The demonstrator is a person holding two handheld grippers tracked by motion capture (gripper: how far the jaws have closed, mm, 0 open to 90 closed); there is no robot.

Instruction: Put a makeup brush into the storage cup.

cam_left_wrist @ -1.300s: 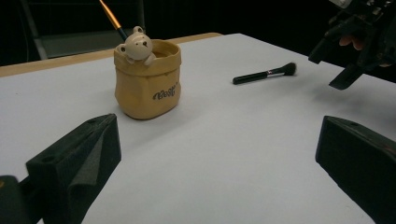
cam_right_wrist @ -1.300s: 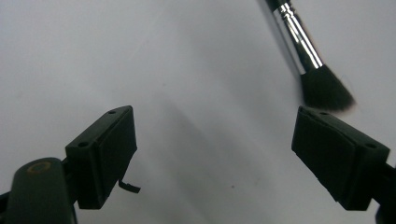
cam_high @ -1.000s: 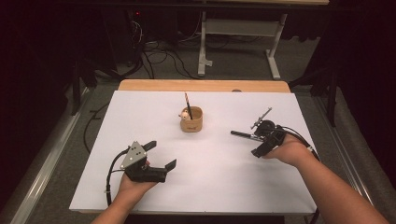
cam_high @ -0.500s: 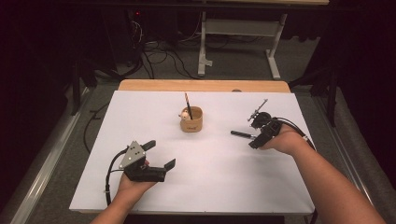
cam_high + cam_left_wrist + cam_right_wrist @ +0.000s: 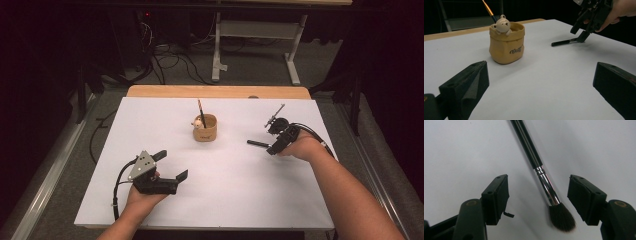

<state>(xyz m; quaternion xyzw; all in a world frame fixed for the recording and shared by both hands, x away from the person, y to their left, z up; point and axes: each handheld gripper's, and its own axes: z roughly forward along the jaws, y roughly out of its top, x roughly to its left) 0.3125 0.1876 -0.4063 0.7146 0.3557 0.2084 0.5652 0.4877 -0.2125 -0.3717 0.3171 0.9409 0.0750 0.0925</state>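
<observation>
— Near the left edge, what is the left gripper (image 5: pixel 170 167) doing?
— Resting on the table (image 5: pixel 150 120), jaws wide, nothing between them.
— And the middle?
— A pot (image 5: pixel 205 128), further off.
— Right?
— The right gripper (image 5: pixel 270 142) straddles a brush (image 5: pixel 541 176), jaws just narrowing, pads clear of it.

Blk brush (image 5: pixel 541 173), tan pot (image 5: pixel 205 128)

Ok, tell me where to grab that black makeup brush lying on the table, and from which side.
Grip the brush on its silver metal collar, just behind the bristles, coming straight down from above. It lies flat on the white table, and the right gripper, its jaws just closing, already straddles that collar without touching. The bristles are too soft to grip.
</observation>
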